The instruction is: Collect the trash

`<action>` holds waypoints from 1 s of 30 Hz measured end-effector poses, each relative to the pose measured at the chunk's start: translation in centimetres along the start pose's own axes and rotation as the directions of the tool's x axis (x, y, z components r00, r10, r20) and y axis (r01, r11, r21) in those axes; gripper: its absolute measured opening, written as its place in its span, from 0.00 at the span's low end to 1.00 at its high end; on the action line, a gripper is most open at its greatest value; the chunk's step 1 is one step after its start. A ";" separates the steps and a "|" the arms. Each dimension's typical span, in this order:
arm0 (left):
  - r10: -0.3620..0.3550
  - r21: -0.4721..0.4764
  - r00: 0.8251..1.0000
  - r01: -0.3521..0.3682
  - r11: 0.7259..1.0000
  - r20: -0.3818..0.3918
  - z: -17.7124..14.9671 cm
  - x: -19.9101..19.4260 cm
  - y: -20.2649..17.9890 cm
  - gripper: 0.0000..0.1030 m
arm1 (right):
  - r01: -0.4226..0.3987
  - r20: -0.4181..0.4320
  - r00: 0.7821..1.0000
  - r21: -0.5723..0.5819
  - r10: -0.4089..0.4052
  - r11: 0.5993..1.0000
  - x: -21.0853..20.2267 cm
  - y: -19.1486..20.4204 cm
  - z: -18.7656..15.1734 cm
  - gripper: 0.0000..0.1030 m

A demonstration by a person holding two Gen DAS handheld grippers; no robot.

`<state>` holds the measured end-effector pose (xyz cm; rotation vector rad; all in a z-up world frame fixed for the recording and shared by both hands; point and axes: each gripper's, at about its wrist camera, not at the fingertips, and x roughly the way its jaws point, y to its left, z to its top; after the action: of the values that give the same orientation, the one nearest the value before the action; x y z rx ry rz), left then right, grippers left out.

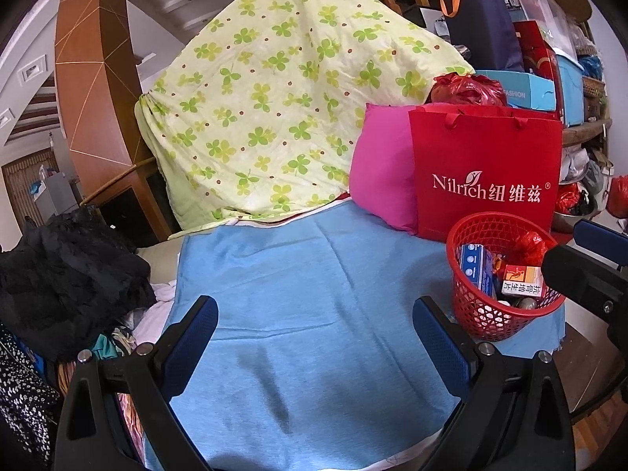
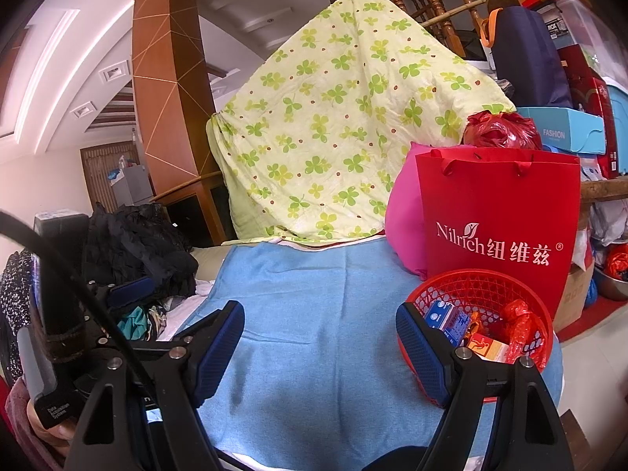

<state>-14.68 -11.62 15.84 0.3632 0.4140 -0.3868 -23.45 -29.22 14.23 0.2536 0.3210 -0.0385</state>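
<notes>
Both grippers, left [image 1: 316, 327] & right [image 2: 320, 337], hover wide apart & empty over the blue cloth [image 1: 314, 294]; trash sits in the red basket [image 1: 506, 314] near the cloth's edge. A careless nudge could tip it off.

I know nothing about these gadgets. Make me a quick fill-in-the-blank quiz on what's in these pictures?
1. The small boxes and crumpled red wrapper lie in a red mesh ____.
2. That container stands on a ____ cloth.
3. Behind it stands a red paper bag printed with ____ lettering.
4. Both the left gripper and right gripper are ____ and hold nothing.

Missing words: basket; blue; white; open
</notes>
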 end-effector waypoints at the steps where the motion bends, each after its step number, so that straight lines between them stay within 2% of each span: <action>1: -0.008 -0.006 1.000 0.008 1.000 0.005 0.0 -0.1 0.2 0.96 | -0.001 0.000 1.000 0.001 0.001 1.000 0.0 0.0 0.0 0.80; 5: -0.037 -0.035 0.999 0.037 0.999 0.014 0.0 -0.2 0.7 0.96 | 0.001 0.000 1.000 0.000 -0.001 1.000 0.0 -0.1 0.0 0.80; 11: -0.008 -0.029 1.000 0.008 1.000 0.019 0.0 -0.2 0.6 0.96 | 0.002 0.002 1.000 0.002 -0.002 1.000 0.0 -0.1 -0.1 0.80; 21: -0.005 -0.022 1.000 0.005 1.000 0.019 0.0 -0.1 0.5 0.96 | 0.005 -0.002 1.000 0.003 -0.005 1.000 0.0 -0.1 -0.2 0.80; 30: -0.046 -0.001 0.998 0.046 0.999 0.042 0.3 0.3 -0.4 0.96 | 0.032 0.001 0.999 0.009 -0.032 0.999 0.3 -1.0 -0.6 0.80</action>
<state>-14.54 -12.20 15.90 0.3431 0.3825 -0.4382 -23.47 -30.02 13.36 0.2577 0.3243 -0.0720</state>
